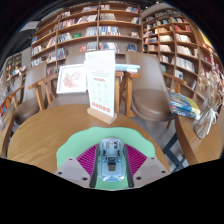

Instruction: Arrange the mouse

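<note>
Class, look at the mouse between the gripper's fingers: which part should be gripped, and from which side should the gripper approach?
Grip the mouse across its two long sides, coming from its near end. It lies lengthwise between the fingers of the gripper, narrow enough for the pink pads to press both flanks.

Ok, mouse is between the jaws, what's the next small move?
Probably lower the mouse onto the bare wooden table just ahead, short of the sign stand. The jaws look closed on it, both pads against its sides, and that stretch of tabletop is free.
</note>
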Demonstrator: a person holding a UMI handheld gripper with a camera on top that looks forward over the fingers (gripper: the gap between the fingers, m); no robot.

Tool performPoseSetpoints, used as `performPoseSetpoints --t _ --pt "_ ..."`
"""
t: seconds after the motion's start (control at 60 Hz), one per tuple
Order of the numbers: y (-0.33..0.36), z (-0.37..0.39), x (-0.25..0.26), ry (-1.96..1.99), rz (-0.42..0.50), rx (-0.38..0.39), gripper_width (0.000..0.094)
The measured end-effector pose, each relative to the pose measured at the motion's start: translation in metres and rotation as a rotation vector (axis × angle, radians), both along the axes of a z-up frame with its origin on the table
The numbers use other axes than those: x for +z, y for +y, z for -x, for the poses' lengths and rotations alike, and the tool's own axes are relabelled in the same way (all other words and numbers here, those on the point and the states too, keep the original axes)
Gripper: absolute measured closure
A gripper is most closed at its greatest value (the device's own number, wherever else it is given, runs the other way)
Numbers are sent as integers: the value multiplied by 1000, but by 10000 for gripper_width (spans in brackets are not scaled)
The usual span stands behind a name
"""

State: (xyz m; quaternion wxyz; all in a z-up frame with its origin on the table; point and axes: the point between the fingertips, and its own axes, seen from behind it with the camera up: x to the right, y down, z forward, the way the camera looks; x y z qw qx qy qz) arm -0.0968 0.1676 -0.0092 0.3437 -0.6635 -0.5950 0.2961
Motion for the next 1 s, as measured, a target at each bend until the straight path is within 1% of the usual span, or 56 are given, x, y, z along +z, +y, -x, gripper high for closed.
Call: performPoseSetpoints --t 0.1,0.15,0.167,0.217,0.25,0.283,0.333,0.433,0.583,0.667,0.767,0.833,1.0 --pt "0 -1 0 13 19 -1 458" --pt "-1 0 -1 5 14 7 402" --pt "-2 -1 -2 -1 14 9 358" --pt "-2 -5 1 -8 20 2 175" --pt "-3 -8 6 0 22 -1 107" --pt "-4 -13 14 12 24 -2 73" --pt "-7 -25 27 20 27 -10 89" --pt "-14 -61 63 49 26 -37 84" --pt "-42 -148 110 64 41 -40 84" --pt "-58 -199 130 78 34 -39 83" --pt "-78 -255 140 93 37 -43 81" --pt "-94 -287 145 98 37 -19 84" --pt "-109 -344 137 77 5 5 85"
